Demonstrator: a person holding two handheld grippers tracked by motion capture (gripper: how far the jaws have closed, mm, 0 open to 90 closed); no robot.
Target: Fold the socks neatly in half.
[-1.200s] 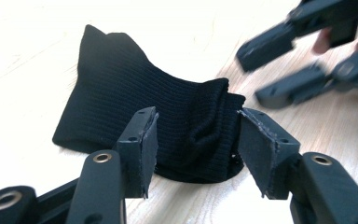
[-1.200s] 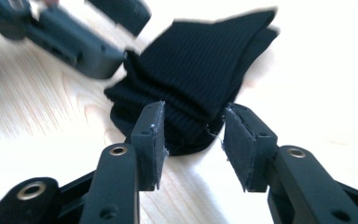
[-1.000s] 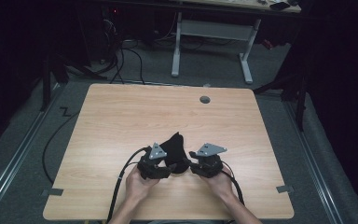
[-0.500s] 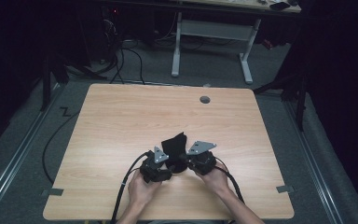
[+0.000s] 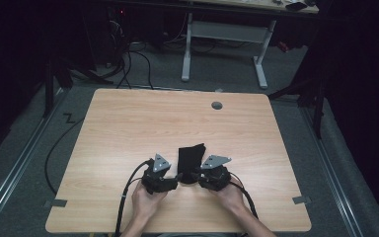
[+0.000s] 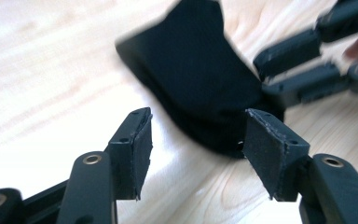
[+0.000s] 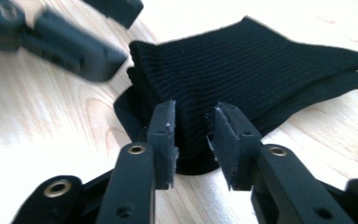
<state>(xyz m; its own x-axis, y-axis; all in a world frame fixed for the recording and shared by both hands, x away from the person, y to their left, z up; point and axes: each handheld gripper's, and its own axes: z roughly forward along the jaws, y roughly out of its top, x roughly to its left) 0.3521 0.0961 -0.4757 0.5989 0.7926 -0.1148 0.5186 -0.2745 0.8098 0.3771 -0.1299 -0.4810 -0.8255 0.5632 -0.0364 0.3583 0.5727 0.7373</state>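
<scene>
We held our right gripper [image 7: 193,140] with its jaws narrowed around a bunched fold at the near end of the folded black ribbed knit cloth [image 7: 242,74]; they had just been opening, so no firm pinch. Our left gripper [image 6: 196,144] stood wide, empty, just beside the cloth's near edge. The cloth ran lengthwise away from both on the light wooden table [image 5: 128,128].

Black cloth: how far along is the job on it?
Done: the black cloth lies folded in layers on the table. In hand: the right tool has just been opening, with the fold's edge between its jaws; the left tool stands open beside it. Left: probably drawing both tools clear.
</scene>
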